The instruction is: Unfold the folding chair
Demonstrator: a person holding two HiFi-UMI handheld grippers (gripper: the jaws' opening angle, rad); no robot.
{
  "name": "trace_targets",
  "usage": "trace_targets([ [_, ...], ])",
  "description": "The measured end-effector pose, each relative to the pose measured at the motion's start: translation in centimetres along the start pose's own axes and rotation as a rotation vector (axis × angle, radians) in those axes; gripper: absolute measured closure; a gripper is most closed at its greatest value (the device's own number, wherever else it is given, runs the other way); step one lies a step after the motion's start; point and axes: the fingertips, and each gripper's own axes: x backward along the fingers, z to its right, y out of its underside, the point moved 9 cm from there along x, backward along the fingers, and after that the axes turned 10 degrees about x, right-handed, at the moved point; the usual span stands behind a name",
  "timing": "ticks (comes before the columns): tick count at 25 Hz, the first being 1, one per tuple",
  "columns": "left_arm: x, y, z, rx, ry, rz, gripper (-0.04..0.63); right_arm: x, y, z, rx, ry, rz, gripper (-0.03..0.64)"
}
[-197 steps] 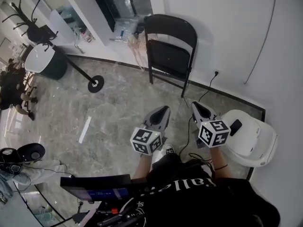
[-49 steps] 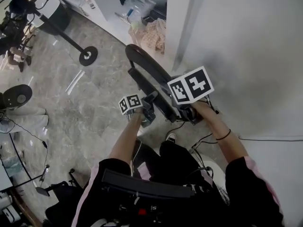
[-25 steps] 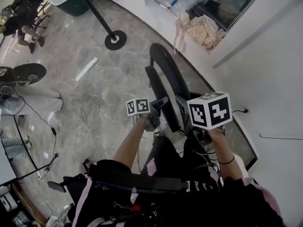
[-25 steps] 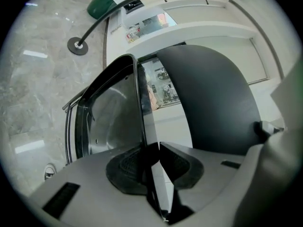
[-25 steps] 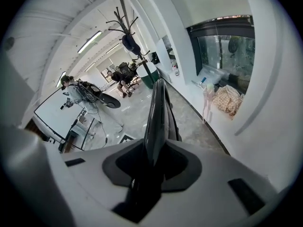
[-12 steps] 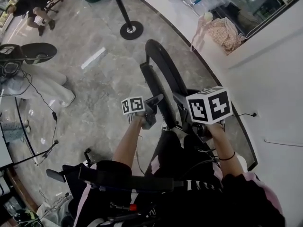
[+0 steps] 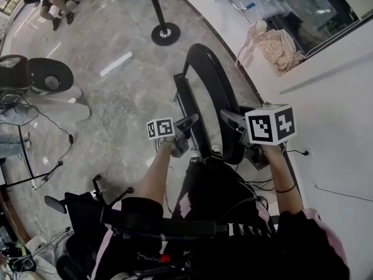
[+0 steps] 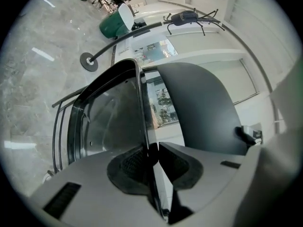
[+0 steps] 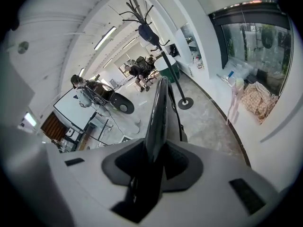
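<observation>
So far the folding chair [image 7: 213,80] sits edge-on before your legs, left gripper [image 7: 190,121] clamped on its seat [image 8: 109,122], right gripper [image 7: 229,117] on the backrest [image 9: 158,112], jaws just easing wider; seat and back look barely parted, so most unfolding remains

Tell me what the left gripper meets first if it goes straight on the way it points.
The folding chair: its seat edge sits clamped between the left gripper's jaws and runs straight ahead.

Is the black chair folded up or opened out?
Mostly folded: its seat stands almost upright beside the backrest, with just a narrow gap between them.
</observation>
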Motion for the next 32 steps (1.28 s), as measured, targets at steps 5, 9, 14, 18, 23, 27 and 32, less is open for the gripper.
trace_targets([
  [5, -1.5, 0.5, 0.6, 0.029, 0.023, 0.055, 0.531, 1.1, -0.1, 2.3, 0.006, -0.038, -0.002, 0.509],
  [9, -1.8, 0.4, 0.4, 0.049, 0.052, 0.082, 0.535, 1.0, -0.4, 3.6, 0.009, -0.056, -0.004, 0.509],
  [14, 0.3, 0.6, -0.6, 0.062, 0.096, 0.111, 0.538, 0.7, -0.4, 3.9, 0.005, -0.081, -0.017, 0.509],
  [18, 4.8, 0.4, -2.2, 0.063, 0.106, 0.129, 0.534, 0.2, -0.1, 4.0, -0.012, -0.089, -0.013, 0.509],
  [23, 11.2, 0.1, -6.1, 0.093, 0.079, 0.148, 0.511, -1.7, 0.9, 2.4, 0.002, -0.070, 0.004, 0.509],
  [27, 14.8, -0.5, -9.0, 0.106, 0.076, 0.126, 0.495, -3.5, 1.3, 1.3, 0.044, 0.005, -0.015, 0.509],
  [32, 18.8, -1.0, -11.8, 0.066, -0.010, 0.089, 0.452, -5.8, 1.6, -0.9, 0.110, 0.093, -0.037, 0.509],
])
